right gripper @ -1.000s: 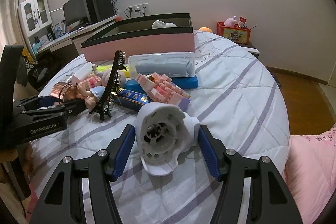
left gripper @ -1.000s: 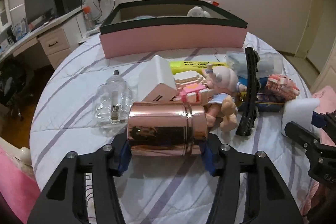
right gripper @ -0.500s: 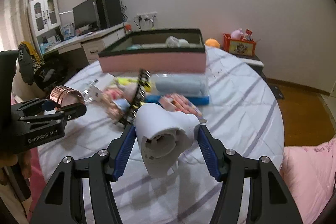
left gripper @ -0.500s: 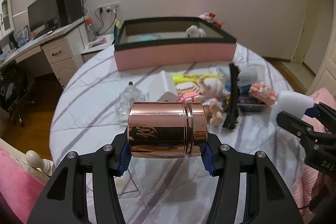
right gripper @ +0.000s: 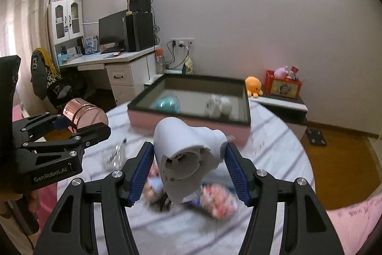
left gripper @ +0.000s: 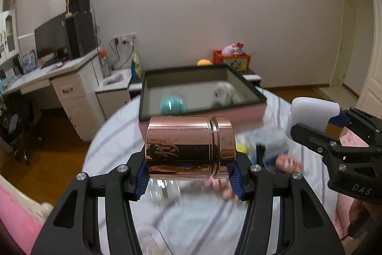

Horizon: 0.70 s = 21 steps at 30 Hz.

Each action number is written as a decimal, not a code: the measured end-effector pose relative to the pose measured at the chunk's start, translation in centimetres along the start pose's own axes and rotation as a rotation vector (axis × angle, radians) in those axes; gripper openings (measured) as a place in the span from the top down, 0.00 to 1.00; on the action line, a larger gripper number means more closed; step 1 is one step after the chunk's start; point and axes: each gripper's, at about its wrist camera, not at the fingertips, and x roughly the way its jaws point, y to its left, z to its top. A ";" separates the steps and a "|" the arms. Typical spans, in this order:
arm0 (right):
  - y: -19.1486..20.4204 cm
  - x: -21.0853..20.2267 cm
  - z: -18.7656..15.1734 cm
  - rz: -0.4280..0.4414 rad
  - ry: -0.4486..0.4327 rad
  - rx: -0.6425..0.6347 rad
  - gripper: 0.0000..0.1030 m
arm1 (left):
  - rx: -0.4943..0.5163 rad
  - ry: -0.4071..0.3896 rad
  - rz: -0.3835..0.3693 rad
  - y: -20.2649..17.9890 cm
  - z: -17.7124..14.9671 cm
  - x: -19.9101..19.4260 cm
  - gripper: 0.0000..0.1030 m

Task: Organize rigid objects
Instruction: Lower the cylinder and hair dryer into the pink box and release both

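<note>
While both loads hang in the air short of the pink box (left gripper: 203, 122), the step in hand looks like the carry toward it, with the release not yet begun. Taking that box as the landmark and going from its left: the left gripper (left gripper: 189, 173) is closed on a rose-gold canister (left gripper: 189, 147), pinched end to end between the blue pads so that it lies crosswise, raised above the bed (left gripper: 114, 135) on the near side of the box and towards its left half. Inside the box lie a teal ball (left gripper: 170, 105) at the left and a white toy (left gripper: 223, 93) at the right, both blurred. To the right of the canister, and likewise on the near side of the box, the right gripper (right gripper: 189, 171) is closed on a white hair-dryer head (right gripper: 188, 154), its open round end turned towards the camera and downward. Below both, nearer than the box, the leftover clutter (right gripper: 214, 202) on the striped bedcover is too smeared to name piece by piece.

Next, I judge, each gripper must travel forward over the dark rim, come down into a free patch of the floor between or beside the ball and toy, and only then open. The canister may roll once let go, so it wants setting down low.
</note>
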 end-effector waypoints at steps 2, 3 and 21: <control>-0.2 0.9 1.2 -0.008 -0.002 -0.013 0.39 | 0.005 -0.007 -0.001 0.1 1.4 0.8 0.46; -0.2 1.3 1.7 -0.013 -0.004 -0.019 0.39 | 0.005 -0.009 -0.005 0.2 2.1 1.3 0.46; -5.0 19.1 11.5 -0.021 0.209 -0.083 0.39 | 0.076 0.219 -0.047 2.3 13.1 20.7 0.46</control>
